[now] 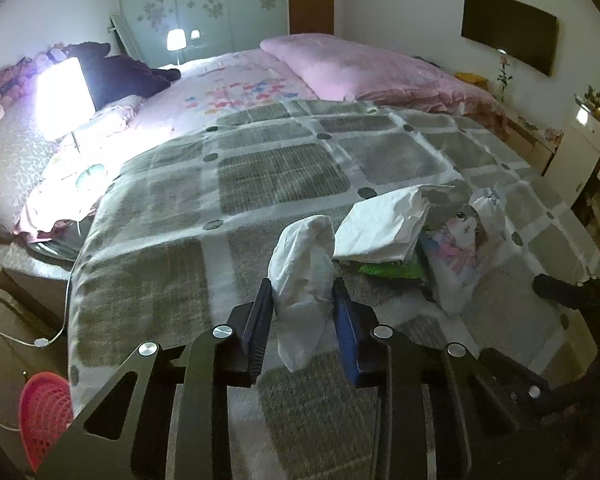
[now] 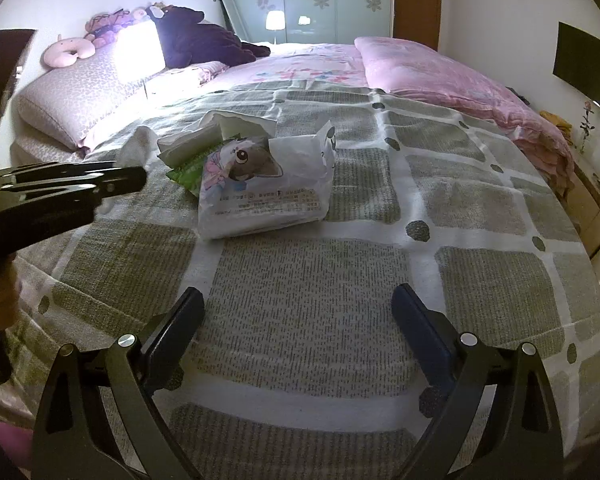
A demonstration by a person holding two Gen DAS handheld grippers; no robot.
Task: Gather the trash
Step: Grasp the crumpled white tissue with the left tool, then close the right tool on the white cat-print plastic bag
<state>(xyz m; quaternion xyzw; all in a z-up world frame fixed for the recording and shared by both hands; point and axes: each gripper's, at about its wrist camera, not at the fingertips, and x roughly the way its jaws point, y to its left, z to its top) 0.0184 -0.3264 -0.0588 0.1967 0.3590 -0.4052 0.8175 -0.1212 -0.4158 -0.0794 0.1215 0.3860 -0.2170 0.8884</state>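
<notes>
My left gripper [image 1: 303, 292] is shut on a crumpled white tissue [image 1: 302, 276] and holds it above the checked bedspread [image 1: 260, 184]. Just right of it lie folded white paper [image 1: 384, 228], a green wrapper [image 1: 392, 269] and a white plastic bag with a cartoon cat [image 1: 466, 248]. In the right wrist view the cat bag [image 2: 260, 188] lies ahead on the bed with the white paper [image 2: 204, 136] and green wrapper [image 2: 188, 170] behind it. My right gripper [image 2: 298, 304] is open and empty over the bedspread [image 2: 308, 288], short of the bag. The left gripper's body [image 2: 60, 192] shows at the left there.
A pink duvet [image 1: 380, 72] lies folded along the bed's far right. A bright lamp [image 1: 62, 96], pillows and a dark plush toy [image 1: 120, 72] are at the head. A red mesh basket [image 1: 46, 412] sits on the floor at the lower left. A cabinet [image 1: 580, 148] stands right.
</notes>
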